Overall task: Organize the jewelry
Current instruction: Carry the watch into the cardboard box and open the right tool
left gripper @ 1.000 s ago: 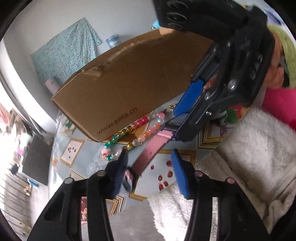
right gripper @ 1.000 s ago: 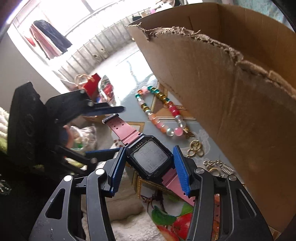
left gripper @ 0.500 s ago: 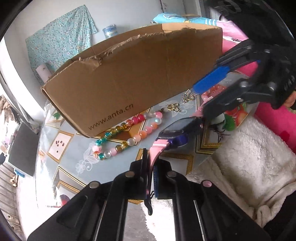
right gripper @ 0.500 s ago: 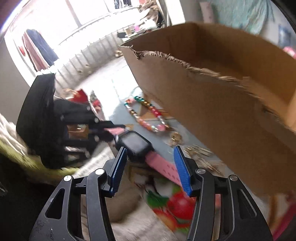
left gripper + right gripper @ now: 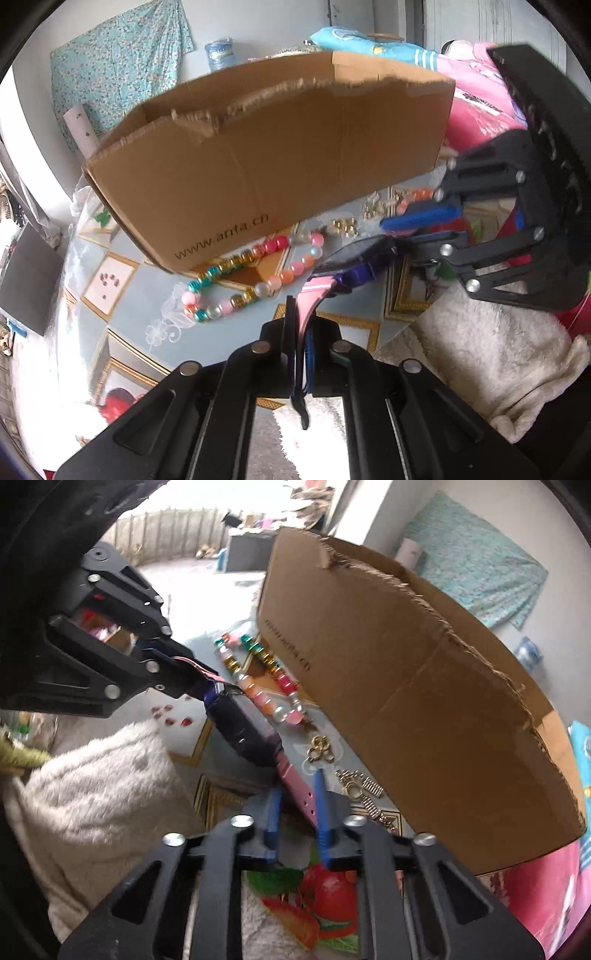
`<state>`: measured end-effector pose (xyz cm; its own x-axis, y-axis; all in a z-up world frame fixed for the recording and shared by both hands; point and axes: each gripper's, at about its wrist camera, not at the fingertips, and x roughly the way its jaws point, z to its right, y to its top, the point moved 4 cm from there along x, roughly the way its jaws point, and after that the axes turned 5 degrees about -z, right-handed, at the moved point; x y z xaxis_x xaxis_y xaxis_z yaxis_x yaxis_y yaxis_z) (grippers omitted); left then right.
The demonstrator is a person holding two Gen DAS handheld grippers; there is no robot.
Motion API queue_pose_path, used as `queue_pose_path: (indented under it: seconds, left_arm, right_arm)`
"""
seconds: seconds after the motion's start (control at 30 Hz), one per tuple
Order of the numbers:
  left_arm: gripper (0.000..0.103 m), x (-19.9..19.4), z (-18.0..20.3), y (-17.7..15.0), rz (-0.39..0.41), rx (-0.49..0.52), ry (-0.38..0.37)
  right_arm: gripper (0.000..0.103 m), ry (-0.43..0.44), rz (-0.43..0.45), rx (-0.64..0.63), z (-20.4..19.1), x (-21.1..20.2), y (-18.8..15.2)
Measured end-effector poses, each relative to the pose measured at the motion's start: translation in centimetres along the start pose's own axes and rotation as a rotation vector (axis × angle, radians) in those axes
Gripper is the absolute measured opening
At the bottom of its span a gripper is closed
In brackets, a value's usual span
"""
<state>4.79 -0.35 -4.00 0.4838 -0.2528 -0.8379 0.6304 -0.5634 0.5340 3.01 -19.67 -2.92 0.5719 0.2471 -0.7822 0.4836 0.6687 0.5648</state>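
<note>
One cardboard box (image 5: 280, 155) fills the upper middle of the left wrist view and the right half of the right wrist view, standing on the patterned desk (image 5: 110, 236); below its printed wall lies one beaded bracelet (image 5: 255, 273), and near it, toward the right of the frame, a scatter of small gold pieces (image 5: 343, 225) too small to count. One pink-strapped watch (image 5: 247, 731) hangs in the air between two tools, above the desk and in front of the box, near the frame centre in both views. The left hand-held gripper (image 5: 301, 343), at the bottom centre of its own view, is clamped tight on one pink strap end. The right hand-held gripper (image 5: 297, 805), at the bottom centre of its view, is closing, with the other strap end between its blue pads, which do not look fully pressed on it. The step appears to be carrying the watch toward the box. To do it well, the right jaws should finish closing squarely on the flat of the strap before either hand pulls, both hands should travel together so the strap is not twisted or slipped out, and the watch should clear the torn box rim before release.
</note>
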Motion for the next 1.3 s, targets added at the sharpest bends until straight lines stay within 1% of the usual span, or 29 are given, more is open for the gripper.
queue_pose_path:
  seconds: [0.07,0.1,0.13,0.27,0.37,0.43,0.47,0.53,0.63,0.7,0.77,0.83,0.87,0.9,0.93,1.0,1.03,1.1,1.13,1.2,1.27,1.3]
  left_arm:
    - [0.004,-1.0,0.0,0.8,0.019,0.006,0.019]
    - [0.004,-1.7,-0.2,1.5,0.032,0.013,0.042]
    - [0.004,-2.2,-0.4,1.9,0.038,0.013,0.052]
    - [0.004,-4.4,-1.9,4.5,0.058,-0.017,0.089]
    - [0.004,-6.5,-3.2,6.6,0.078,-0.042,0.097]
    - [0.004,-7.5,-3.4,7.7,0.078,-0.050,0.089]
    - [0.004,-8.0,-3.8,8.4,0.075,-0.061,0.070]
    - [0.004,-9.6,-2.5,9.3,0.077,-0.072,0.042]
    - [0.004,-11.1,-3.2,11.2,0.094,-0.090,0.000]
    - [0.004,-11.8,-4.0,12.4,0.105,-0.110,-0.037]
    - [0.004,-12.0,-5.0,13.6,0.104,-0.132,-0.061]
    - [0.004,-11.1,-6.4,15.1,0.080,-0.159,-0.086]
    - [0.004,-10.3,-7.2,15.7,0.060,-0.176,-0.099]
    - [0.004,-8.8,-8.1,16.2,0.020,-0.206,-0.128]
    - [0.004,-7.4,-8.9,16.5,-0.015,-0.224,-0.145]
    - [0.004,-3.8,-10.3,16.9,-0.096,-0.258,-0.168]
    - [0.004,-2.1,-10.7,17.0,-0.138,-0.266,-0.178]
    - [0.004,1.5,-11.5,17.2,-0.223,-0.271,-0.170]
    - [0.004,3.5,-11.6,17.3,-0.273,-0.256,-0.162]
    - [0.004,6.1,-11.9,17.3,-0.346,-0.249,-0.159]
    - [0.006,7.9,-11.9,17.7,-0.396,-0.227,-0.150]
    - [0.007,9.0,-12.0,18.1,-0.418,-0.217,-0.133]
  right_arm:
    - [0.006,-0.003,0.057,0.058,0.7,-0.7,0.3]
    - [0.005,-0.001,0.080,0.084,1.0,-1.0,0.5]
    - [0.005,0.012,0.114,0.127,1.7,-1.4,0.8]
    - [0.004,0.080,0.227,0.261,4.0,-3.3,2.0]
    - [0.004,0.160,0.305,0.348,5.6,-4.8,3.1]
    - [0.004,0.210,0.337,0.396,7.1,-5.6,3.5]
    - [0.004,0.228,0.348,0.414,7.6,-6.1,3.6]
    - [0.004,0.243,0.360,0.429,7.9,-7.2,4.1]
    - [0.004,0.261,0.359,0.428,9.1,-8.8,5.7]
    - [0.004,0.303,0.320,0.443,10.2,-9.4,7.2]
    - [0.004,0.363,0.256,0.463,11.7,-9.2,8.9]
    - [0.004,0.435,0.150,0.496,13.6,-7.6,10.6]
    - [0.004,0.453,0.107,0.505,14.1,-6.9,10.6]
    - [0.003,0.464,0.054,0.512,14.2,-5.9,10.7]
    - [0.003,0.473,-0.023,0.513,14.7,-4.2,11.1]
    - [0.003,0.488,-0.136,0.519,15.5,-1.3,11.4]
    - [0.003,0.493,-0.215,0.515,15.7,0.5,11.5]
    - [0.003,0.489,-0.332,0.510,16.1,3.8,11.7]
    - [0.003,0.476,-0.383,0.494,16.1,5.1,11.7]
    - [0.004,0.445,-0.437,0.474,16.7,7.1,11.8]
    - [0.004,0.405,-0.491,0.447,16.8,9.3,11.4]
    - [0.004,0.401,-0.507,0.447,16.9,10.2,11.2]
